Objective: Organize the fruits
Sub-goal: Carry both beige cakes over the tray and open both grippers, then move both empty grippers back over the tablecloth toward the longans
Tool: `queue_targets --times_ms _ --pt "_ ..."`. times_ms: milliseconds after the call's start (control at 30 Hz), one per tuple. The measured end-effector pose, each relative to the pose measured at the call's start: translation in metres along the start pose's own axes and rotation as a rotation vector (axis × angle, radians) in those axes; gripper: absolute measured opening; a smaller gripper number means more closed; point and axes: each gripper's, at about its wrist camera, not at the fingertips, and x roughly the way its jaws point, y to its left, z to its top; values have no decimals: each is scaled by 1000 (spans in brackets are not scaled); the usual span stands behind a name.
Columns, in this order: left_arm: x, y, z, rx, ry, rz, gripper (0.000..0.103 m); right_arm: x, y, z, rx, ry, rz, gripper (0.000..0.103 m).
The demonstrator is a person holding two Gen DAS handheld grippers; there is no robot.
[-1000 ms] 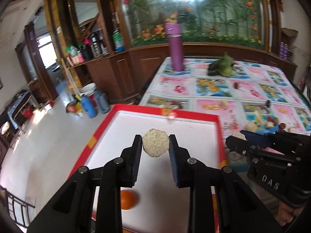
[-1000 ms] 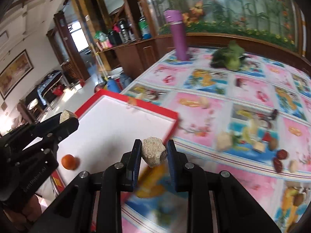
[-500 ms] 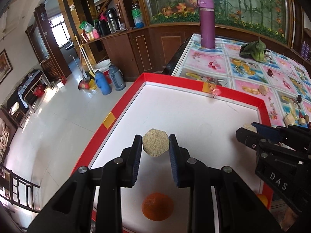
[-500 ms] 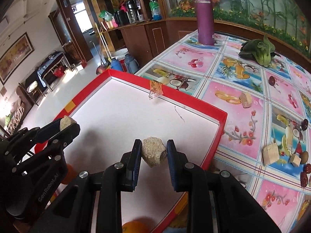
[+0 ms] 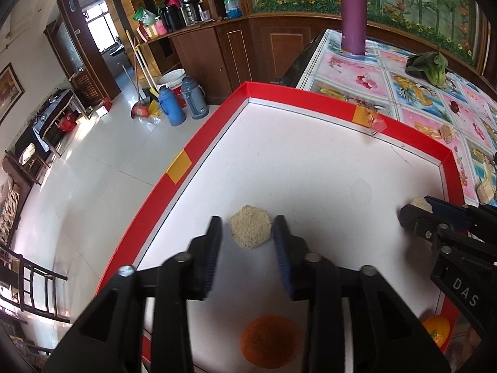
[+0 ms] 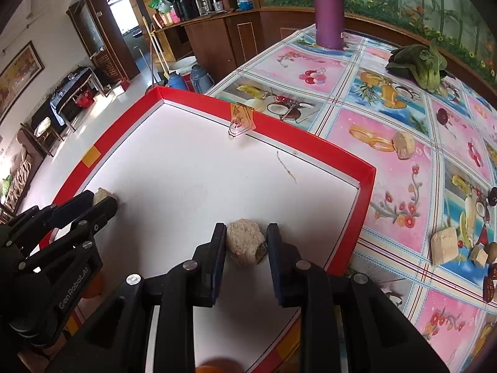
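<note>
A white tray with a red rim (image 5: pixel 198 152) (image 6: pixel 310 143) fills both views. My left gripper (image 5: pixel 247 239) is open just above the tray floor. A beige hexagonal grainy cake (image 5: pixel 251 231) lies between its fingers, with a small gap on each side. My right gripper (image 6: pixel 245 239) is shut on a second beige lumpy cake (image 6: pixel 243 242), low over the tray near its right rim. In the left wrist view that gripper's tip enters from the right with this cake (image 5: pixel 421 203). An orange (image 5: pixel 270 342) sits on the tray under my left gripper.
A second orange (image 5: pixel 436 329) shows at the tray's near right corner. On the fruit-print tablecloth (image 6: pixel 400 186) stand a purple bottle (image 6: pixel 329 12) and a leafy green vegetable (image 6: pixel 419 62). Beige chunks (image 6: pixel 403 144) and dark dates (image 6: pixel 489 283) lie scattered to the right. Left of the tray is open floor.
Both grippers moved forward and down over the tray. My left gripper's fingers have parted from the hexagonal cake, which now rests on the tray. The right one still holds its cake.
</note>
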Motion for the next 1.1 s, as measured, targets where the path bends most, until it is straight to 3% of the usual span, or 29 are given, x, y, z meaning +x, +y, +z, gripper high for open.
queue_targets --times_ms 67,133,400,600,900,1100 --pt "-1 -1 0 5 -5 20 63 -3 -2 -1 7 -5 0 26" --pt "-4 -1 0 5 -17 36 71 -8 -6 -2 20 -27 9 32" --pt "-34 -10 1 19 -83 22 79 -58 -27 -10 44 -183 4 36" --pt "-64 -30 -5 48 -127 -75 82 -100 -57 -31 62 -275 -49 42" --pt "-106 -81 -13 165 -202 -164 83 -147 -102 -69 121 -333 -172 43" --pt "-129 -103 -14 211 -241 -185 83 -174 -118 -89 146 -369 -203 43"
